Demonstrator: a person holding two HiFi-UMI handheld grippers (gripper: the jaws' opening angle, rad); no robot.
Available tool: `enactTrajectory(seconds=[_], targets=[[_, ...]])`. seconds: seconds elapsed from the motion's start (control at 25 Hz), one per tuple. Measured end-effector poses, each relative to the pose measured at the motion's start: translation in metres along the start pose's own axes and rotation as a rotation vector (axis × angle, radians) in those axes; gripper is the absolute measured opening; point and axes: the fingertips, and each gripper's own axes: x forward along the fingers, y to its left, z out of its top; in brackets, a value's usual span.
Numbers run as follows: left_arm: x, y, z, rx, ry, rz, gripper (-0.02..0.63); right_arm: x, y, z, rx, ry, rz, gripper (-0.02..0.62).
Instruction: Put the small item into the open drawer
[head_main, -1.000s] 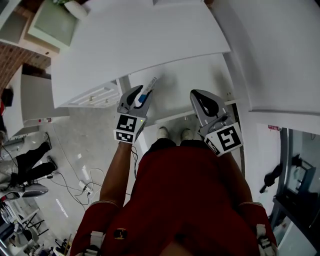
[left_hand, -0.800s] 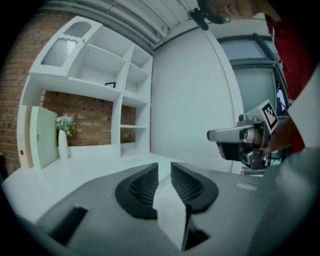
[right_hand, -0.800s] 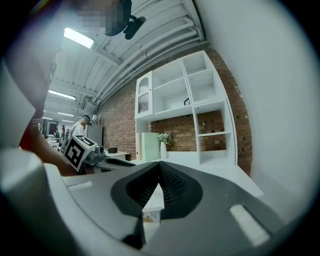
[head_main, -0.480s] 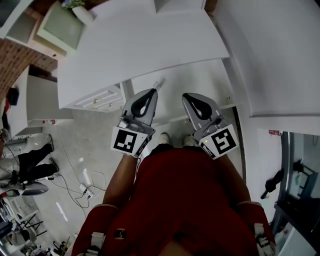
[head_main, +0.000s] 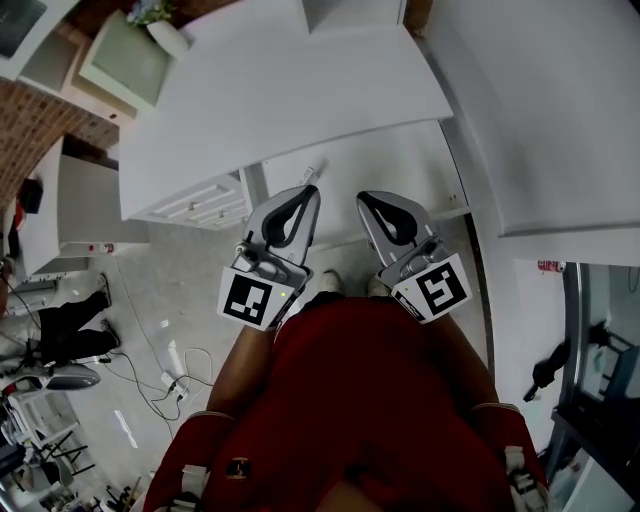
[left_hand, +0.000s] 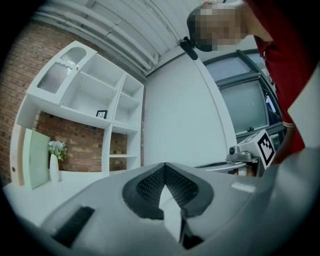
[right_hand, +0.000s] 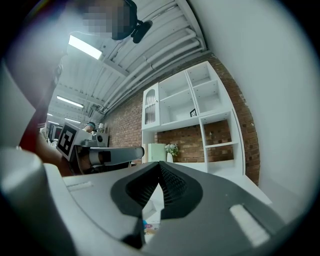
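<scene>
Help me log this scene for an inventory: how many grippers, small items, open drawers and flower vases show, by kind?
grippers: 2, the left gripper and the right gripper, both shut with nothing held
small item: 1
open drawer: 1
flower vase: 1
total: 5

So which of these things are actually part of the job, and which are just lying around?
Part of the job: small item, lying in the open drawer; left gripper, shut and empty; right gripper, shut.

Just lying about: vase of flowers; green panel; cables on the floor.
</scene>
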Motion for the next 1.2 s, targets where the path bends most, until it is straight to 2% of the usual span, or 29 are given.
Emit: enactTrajectory(seconds=[0.76, 1.2], targets=[[-0.004, -0.015, -0.007, -0.012, 0.017, 0.002, 0.006, -0.013, -0.001, 0.005, -0.008, -0.018, -0.006, 0.011], [-0.005, -0.007, -0.014, -0.018, 0.03, 0.018, 0.006, -0.013, -0.003, 0.0, -0.013, 0.002, -0.009, 0.011]])
